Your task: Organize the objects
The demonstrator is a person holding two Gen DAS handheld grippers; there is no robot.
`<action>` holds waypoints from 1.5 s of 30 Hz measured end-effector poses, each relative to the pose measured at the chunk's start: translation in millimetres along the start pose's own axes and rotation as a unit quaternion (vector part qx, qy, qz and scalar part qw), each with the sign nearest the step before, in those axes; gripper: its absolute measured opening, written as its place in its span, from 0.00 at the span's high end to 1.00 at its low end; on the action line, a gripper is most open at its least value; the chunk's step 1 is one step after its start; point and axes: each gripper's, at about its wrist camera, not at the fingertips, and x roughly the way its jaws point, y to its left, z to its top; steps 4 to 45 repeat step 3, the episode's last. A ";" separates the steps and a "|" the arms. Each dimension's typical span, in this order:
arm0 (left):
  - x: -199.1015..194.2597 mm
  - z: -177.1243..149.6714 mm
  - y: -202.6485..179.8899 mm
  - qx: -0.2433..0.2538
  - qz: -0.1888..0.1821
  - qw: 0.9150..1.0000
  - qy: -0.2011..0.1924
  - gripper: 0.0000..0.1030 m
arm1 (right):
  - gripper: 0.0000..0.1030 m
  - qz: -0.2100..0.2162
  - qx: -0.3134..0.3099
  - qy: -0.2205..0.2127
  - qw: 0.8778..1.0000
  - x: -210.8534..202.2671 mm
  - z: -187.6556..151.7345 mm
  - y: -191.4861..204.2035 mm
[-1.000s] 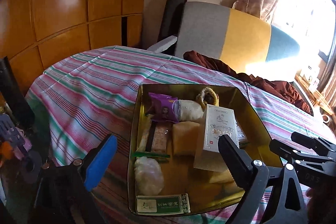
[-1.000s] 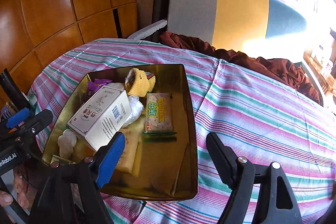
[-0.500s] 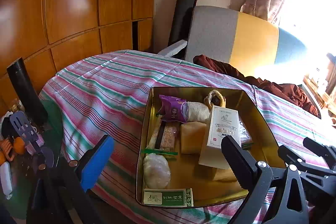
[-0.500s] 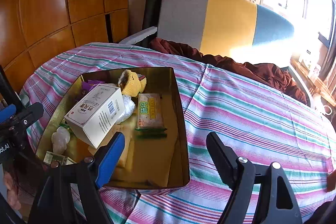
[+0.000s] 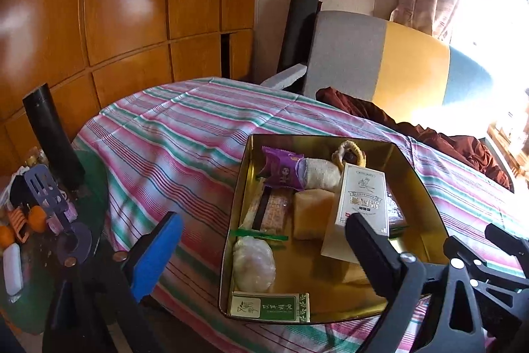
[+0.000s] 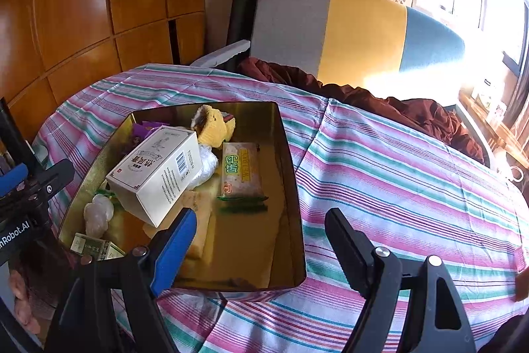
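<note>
A gold metal tin (image 5: pixel 426 187) (image 6: pixel 291 174) sits on the striped tablecloth (image 5: pixel 172 138) (image 6: pixel 396 174). It holds a white box (image 5: pixel 363 199) (image 6: pixel 158 171) leaning tilted, a purple packet (image 5: pixel 281 169), a green-lettered biscuit pack (image 6: pixel 241 169), a yellow knitted item (image 6: pixel 211 124), a white lump (image 5: pixel 254 263) and a green label packet (image 5: pixel 269 306). My left gripper (image 5: pixel 261 248) is open and empty, held back from the tin's near left side. My right gripper (image 6: pixel 258 242) is open and empty, above the tin's near right corner.
A grey, yellow and blue chair (image 6: pixel 350 32) stands behind the table with dark red cloth (image 6: pixel 380 98) on it. A black cylinder (image 5: pixel 53 138) and small clutter (image 5: pixel 36 214) stand to the left. Wooden panels (image 5: pixel 115 5) line the wall.
Both grippers have drawn back and up from the tin, which now looks smaller and farther. The tin's contents have not moved.
</note>
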 end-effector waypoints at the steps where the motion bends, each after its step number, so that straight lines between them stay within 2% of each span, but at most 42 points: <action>1: 0.6 -0.4 -1.6 0.003 0.002 1.000 0.000 0.07 | 0.21 -0.001 0.000 0.002 1.000 1.4 -0.1 0.8; 45: 2.0 -0.8 -2.1 0.004 0.004 1.000 0.004 0.06 | 0.21 0.001 0.000 0.003 1.000 3.0 0.1 1.7</action>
